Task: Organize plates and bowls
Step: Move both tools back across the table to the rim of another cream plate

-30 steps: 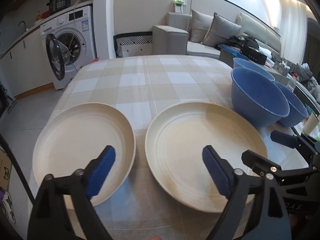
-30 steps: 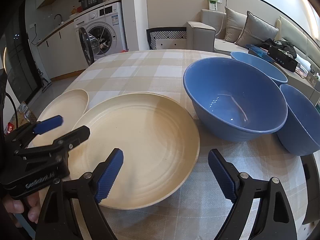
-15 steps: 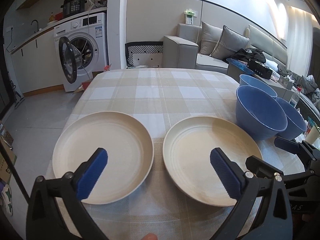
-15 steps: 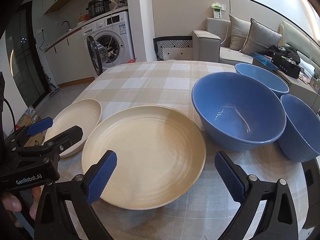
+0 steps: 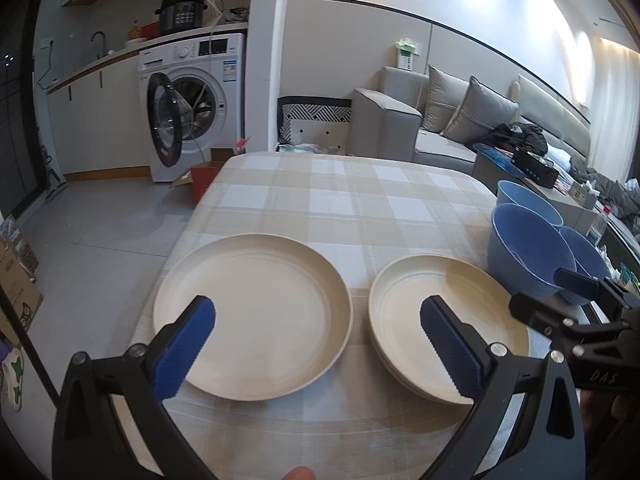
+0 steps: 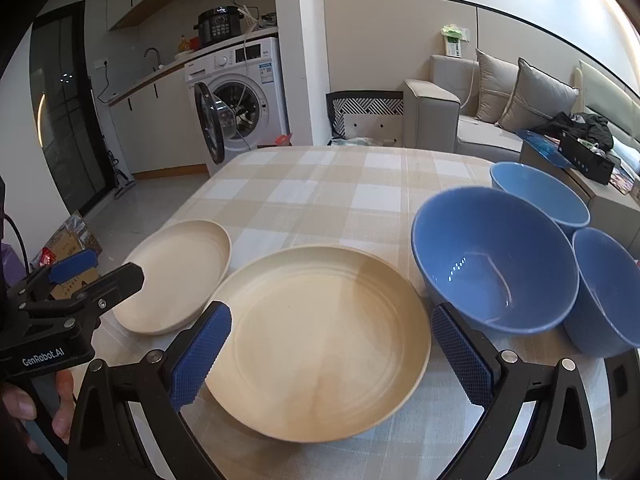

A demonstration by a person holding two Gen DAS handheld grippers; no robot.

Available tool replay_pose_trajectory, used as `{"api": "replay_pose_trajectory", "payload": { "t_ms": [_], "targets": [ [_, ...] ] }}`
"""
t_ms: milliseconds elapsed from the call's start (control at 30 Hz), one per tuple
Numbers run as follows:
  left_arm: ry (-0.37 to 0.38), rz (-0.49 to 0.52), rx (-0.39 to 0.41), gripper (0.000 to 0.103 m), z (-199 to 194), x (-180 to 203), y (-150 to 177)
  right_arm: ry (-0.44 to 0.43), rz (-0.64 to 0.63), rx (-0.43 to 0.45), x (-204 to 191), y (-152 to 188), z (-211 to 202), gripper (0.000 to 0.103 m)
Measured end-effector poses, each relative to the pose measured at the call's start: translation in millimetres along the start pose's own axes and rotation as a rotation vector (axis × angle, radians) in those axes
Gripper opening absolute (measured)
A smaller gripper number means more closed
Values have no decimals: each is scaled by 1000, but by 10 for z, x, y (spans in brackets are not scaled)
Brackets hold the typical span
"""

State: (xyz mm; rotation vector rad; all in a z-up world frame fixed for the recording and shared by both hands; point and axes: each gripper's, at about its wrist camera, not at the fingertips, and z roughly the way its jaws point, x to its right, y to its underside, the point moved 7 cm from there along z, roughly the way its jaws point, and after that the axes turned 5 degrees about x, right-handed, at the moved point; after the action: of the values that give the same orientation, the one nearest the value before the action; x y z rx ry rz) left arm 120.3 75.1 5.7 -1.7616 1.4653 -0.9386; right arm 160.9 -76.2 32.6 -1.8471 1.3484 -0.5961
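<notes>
Plates (image 5: pixel 252 316) farther below both raised hand-held grippers (image 5: pixel 316 344)

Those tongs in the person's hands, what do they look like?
Both the left tongs and right tongs are black, frame-like plastic arms with silver screws. Each ends in two ridged blue pads. White lettering on the left one's side reads GenRobot.AI.

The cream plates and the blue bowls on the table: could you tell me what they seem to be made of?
The cream plates look matte, with faint concentric rings and no glare, which suggests plastic or a wheat-straw composite, though unglazed ceramic is possible. The blue bowls are smooth and glossy: the nearest one mirrors small light spots, pointing to glazed ceramic or shiny melamine.
</notes>
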Motion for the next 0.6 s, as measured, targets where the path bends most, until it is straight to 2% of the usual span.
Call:
{"api": "replay_pose_trajectory", "payload": {
  "t_ms": [300,467,600],
  "targets": [
    [-53,-43,18,103,-128,-274,-76,-83,-36,41,-176,-358,-46,102],
    [-80,-57,28,103,-179,-391,-130,-155,-64,29,-363,-479,-4,102],
    [-91,-73,29,103,-197,-478,-157,-171,-94,30,-490,-544,34,102]
  ]
}}
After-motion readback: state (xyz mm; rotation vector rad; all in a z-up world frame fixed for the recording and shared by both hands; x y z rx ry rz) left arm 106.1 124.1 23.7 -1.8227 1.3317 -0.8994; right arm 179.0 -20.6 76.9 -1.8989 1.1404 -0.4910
